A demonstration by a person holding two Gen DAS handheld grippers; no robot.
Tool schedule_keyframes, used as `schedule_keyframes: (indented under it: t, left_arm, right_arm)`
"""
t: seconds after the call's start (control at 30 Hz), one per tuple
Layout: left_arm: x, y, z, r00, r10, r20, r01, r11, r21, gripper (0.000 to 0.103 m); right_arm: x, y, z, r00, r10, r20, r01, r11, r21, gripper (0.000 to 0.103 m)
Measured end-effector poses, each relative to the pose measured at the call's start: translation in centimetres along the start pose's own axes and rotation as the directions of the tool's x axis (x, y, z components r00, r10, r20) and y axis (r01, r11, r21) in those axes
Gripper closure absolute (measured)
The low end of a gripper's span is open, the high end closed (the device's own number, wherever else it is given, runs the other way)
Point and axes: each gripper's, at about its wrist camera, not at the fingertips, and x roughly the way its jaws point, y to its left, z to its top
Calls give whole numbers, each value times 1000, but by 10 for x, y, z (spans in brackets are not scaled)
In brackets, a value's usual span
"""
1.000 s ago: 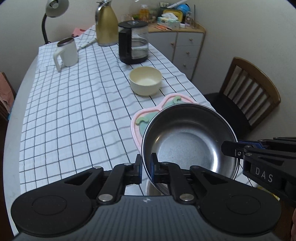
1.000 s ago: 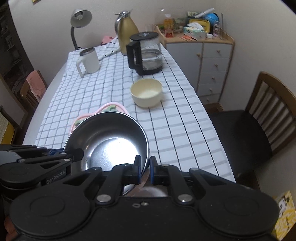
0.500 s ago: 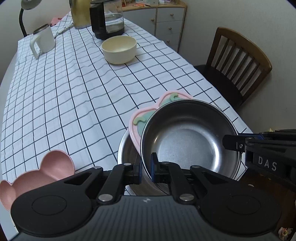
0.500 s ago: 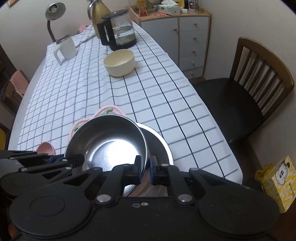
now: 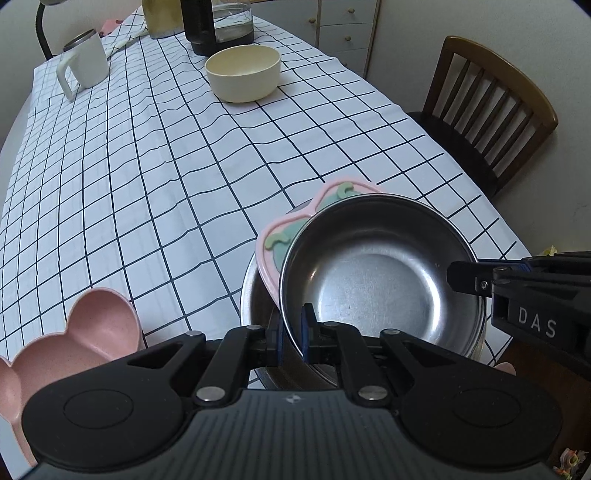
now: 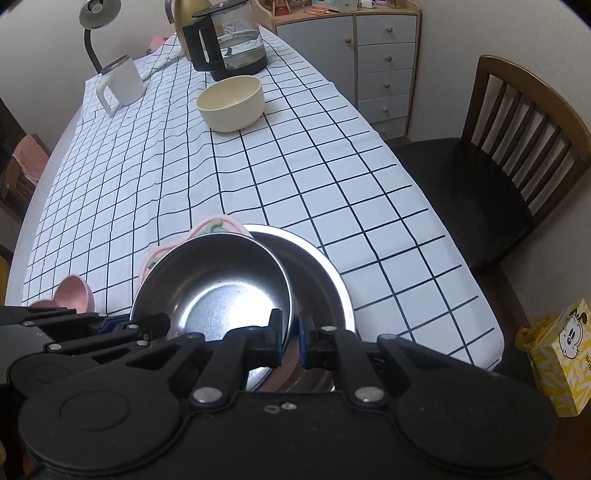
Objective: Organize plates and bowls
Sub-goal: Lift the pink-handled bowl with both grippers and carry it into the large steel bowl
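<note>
Lower steel bowl (image 6: 325, 280) mostly hidden under the shiny steel pan (image 5: 376, 273) and pink plate (image 5: 275, 240) stacked w/ it, at table's near edge. Left gripper (image 5: 291, 332) and right gripper (image 6: 287, 338) both clamped tight on pan's rim, opp. sides.

Right gripper (image 6: 287, 341): jaws clamped on the near rim of a steel bowl (image 6: 218, 284), held tilted over a larger steel bowl (image 6: 317, 273); pink plate (image 6: 212, 227) under its far edge. Left gripper (image 6: 157, 325): on the same bowl's left rim. Pink bear-shaped dish (image 6: 72, 293): at left on the checked tablecloth (image 6: 258, 177). Cream bowl (image 6: 231, 103), white mug (image 6: 122, 85), glass kettle (image 6: 229, 40), desk lamp (image 6: 98, 22): far end. Wooden chair (image 6: 517, 147), drawer cabinet (image 6: 369, 55): at right
</note>
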Motion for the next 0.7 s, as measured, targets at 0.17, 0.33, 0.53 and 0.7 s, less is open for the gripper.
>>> schedule_keyframes:
  t: [0.17, 0.33, 0.53, 0.7]
  left_arm:
    - [6, 1, -1, 1000, 9, -13, -9, 1000, 10, 95]
    - [9, 1, -1, 1000, 6, -11, -6, 1000, 20, 95]
    - [10, 2, 0, 1000, -7, -14, 7, 1000, 20, 95]
    - [11, 4, 1, 1000, -20, -16, 20, 1000, 19, 95]
  right_arm:
    - [9, 1, -1, 1000, 0, -22, 0, 1000, -2, 94]
    - [15, 3, -3, 999, -4, -33, 4, 1000, -6, 94]
    - [17, 2, -1, 999, -11, -39, 11, 1000, -3, 94]
    - [18, 0, 0, 999, -7, -47, 8, 1000, 12, 92]
